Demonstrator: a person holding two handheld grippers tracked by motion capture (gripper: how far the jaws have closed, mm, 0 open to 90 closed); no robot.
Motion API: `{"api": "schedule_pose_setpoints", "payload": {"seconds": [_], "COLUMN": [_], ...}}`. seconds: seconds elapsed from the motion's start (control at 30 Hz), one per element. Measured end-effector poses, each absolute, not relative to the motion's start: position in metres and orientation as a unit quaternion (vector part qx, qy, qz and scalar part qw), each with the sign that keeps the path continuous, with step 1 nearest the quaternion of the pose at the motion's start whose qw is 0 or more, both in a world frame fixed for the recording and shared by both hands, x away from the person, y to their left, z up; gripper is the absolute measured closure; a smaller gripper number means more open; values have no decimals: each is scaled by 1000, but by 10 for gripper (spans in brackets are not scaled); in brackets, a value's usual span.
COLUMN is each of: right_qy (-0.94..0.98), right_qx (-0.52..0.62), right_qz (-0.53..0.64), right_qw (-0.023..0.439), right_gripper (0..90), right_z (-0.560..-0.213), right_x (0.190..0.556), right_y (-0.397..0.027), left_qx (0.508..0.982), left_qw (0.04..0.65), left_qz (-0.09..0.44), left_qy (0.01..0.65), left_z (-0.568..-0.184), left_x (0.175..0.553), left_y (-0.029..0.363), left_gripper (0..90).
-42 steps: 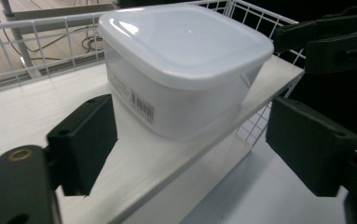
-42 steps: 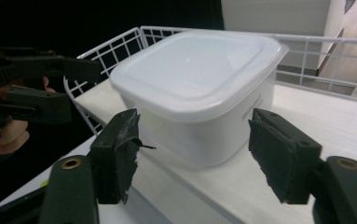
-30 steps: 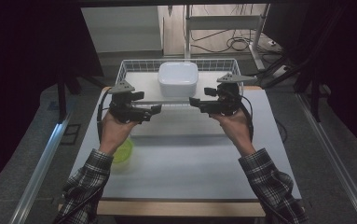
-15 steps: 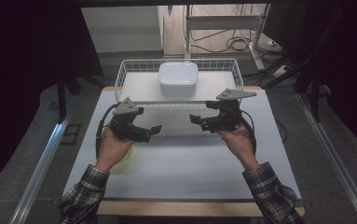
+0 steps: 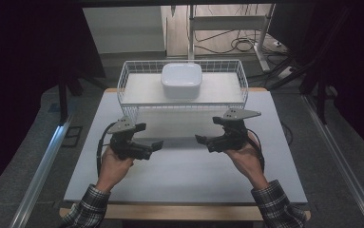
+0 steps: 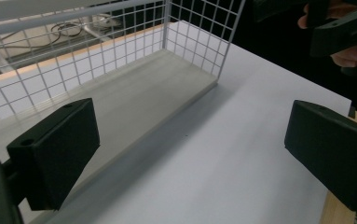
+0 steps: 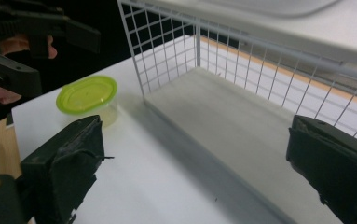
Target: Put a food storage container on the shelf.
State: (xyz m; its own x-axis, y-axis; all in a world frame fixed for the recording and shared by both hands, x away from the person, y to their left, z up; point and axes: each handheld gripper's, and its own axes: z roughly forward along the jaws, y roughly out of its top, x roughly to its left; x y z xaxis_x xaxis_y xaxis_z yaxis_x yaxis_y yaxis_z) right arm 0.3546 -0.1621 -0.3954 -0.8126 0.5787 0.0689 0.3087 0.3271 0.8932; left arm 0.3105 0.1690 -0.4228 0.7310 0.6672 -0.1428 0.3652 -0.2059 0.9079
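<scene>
White wire basket (image 5: 182, 90) at the far edge of a pale table (image 5: 184, 175), two black grippers released in front of it.

From above: left gripper (image 5: 157, 145) and right gripper (image 5: 199, 139) held low over the table on the near side of the basket, tips facing each other, well apart, nothing between either pair of jaws; both pairs just opened wider. Inside the basket, a white square container (image 5: 181, 80), upside-down or lidded, cannot tell which. Checked sleeves at the bottom edge. Along the left gripper (image 6: 185, 140): jaws spread wide, empty, basket corner (image 6: 190, 42) ahead, other hand at top right. Along the right gripper (image 7: 190, 154): jaws likewise spread and empty, basket (image 7: 223, 60) ahead, a small tub with a green lid (image 7: 87, 94) just beside its corner on the table.
</scene>
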Motion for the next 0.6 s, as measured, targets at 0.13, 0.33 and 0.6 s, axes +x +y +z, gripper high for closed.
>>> {"api": "schedule_pose_setpoints", "payload": {"seconds": [0.13,0.33,0.6], "right_qy": [808,810,817], "right_qx": [280,281,278], "right_qz": [502,502,491], "right_qw": [126,116,118], "right_gripper": [24,14,5], "right_z": [-404,-414,-431], "right_x": [350,341,327], "right_y": [-164,-170,-179], "left_qx": [774,781,774], "left_qw": [523,508,515], "left_qz": [143,149,149], "left_qy": [328,333,336], "left_z": [-430,-447,-461], "left_x": [301,292,277], "left_y": [165,163,164], "left_gripper": [32,41,50]}}
